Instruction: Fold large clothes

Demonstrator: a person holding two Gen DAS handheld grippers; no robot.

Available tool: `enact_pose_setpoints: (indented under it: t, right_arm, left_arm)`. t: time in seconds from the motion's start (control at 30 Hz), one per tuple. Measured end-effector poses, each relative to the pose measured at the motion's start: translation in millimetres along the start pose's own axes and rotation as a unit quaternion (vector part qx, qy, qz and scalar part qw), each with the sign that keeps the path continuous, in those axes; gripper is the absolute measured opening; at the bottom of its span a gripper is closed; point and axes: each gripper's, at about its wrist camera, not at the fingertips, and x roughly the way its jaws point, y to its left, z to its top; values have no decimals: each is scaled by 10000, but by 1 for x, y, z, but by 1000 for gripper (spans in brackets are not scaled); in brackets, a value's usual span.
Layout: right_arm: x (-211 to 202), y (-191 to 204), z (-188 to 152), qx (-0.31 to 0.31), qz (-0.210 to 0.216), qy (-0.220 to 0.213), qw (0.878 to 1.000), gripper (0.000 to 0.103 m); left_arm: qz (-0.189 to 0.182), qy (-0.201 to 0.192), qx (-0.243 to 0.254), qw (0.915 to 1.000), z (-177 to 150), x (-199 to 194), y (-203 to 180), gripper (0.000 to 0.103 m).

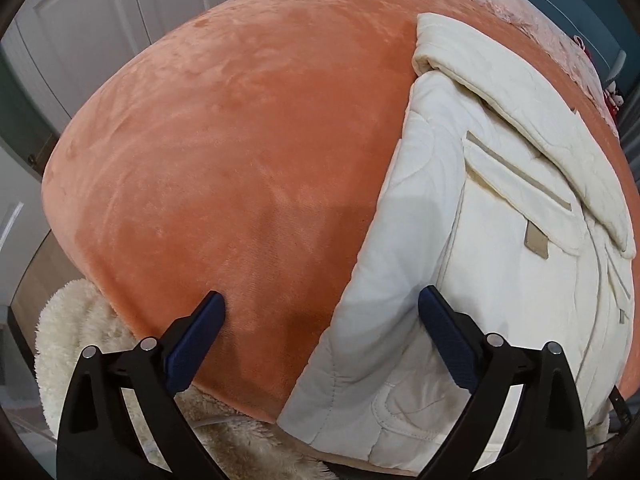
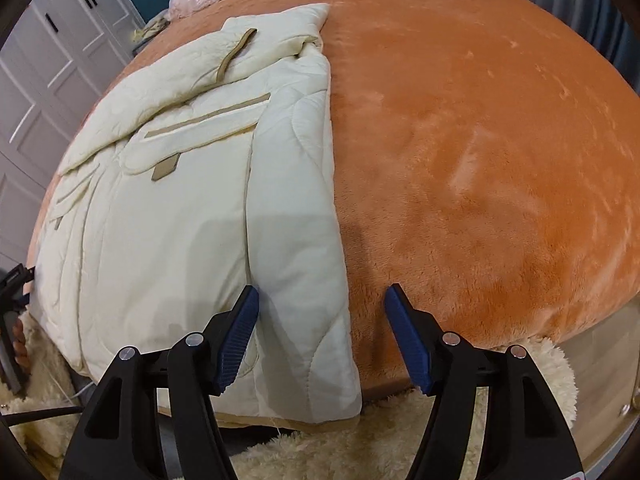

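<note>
Tongs, left [image 1: 322, 308] and right [image 2: 322, 300], gape empty; only right view shows jacket [image 2: 180, 200] loop.

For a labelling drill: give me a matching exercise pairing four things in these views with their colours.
Things:
1. quilted coat
2. bed cover
3. tool pads
4. pocket tab

Colours:
A. blue
B. tan
C. cream
D. orange

Pairs: 1-C, 2-D, 3-A, 4-B
</note>
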Motion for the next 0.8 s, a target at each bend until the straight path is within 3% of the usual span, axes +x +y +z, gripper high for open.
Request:
enact_pose_setpoints:
  t: [0.03,0.07,0.1,0.17,0.2,0.23,0.27,0.37,0.6,0.73,0.8]
  right_arm:
    - [-1,0,-1,-18,58,-10,10000,56]
    - [-2,2,-1,-49,170,-7,9998,38]
    - [-3,1,0,-103,302,7,9995,32]
    - [-4,11,-1,-257,317,-6,9992,18]
    - [-7,16,0,-320,358,-45,9988,13]
    - [-12,21,0,-391,332,-131,9986,10]
    - [-17,24,0,-452,339,-230,9981,9]
    - [-47,30,2,-560,545,-612,9951,8]
    - [-144,62,-12,-1607,894,-1284,9745,7]
    - [-191,69,-13,-1768,1000,-1754,9633,7]
    - [-206,67,8,-1613,934,-2286,9555,7]
  left_arm:
    - [5,10,8,10000,-3,0,-1,95]
    - [-16,24,4,10000,-2,0,-1,95]
    - [-35,37,-12,10000,-3,-1,3,93]
    - [-162,73,19,9998,2,2,-2,77]
    - [-283,56,111,9995,2,-2,-4,54]
    - [-478,93,226,9986,1,-5,-7,22]
    - [-657,159,306,9972,2,-8,-12,11]
    - [-700,-272,565,9956,4,-46,-27,8]
    - [-1629,-1064,855,9772,4,-165,-25,7]
    - [-1916,-1464,720,9678,4,-223,-14,7]
    - [-1908,-1691,468,9658,23,-232,-11,7]
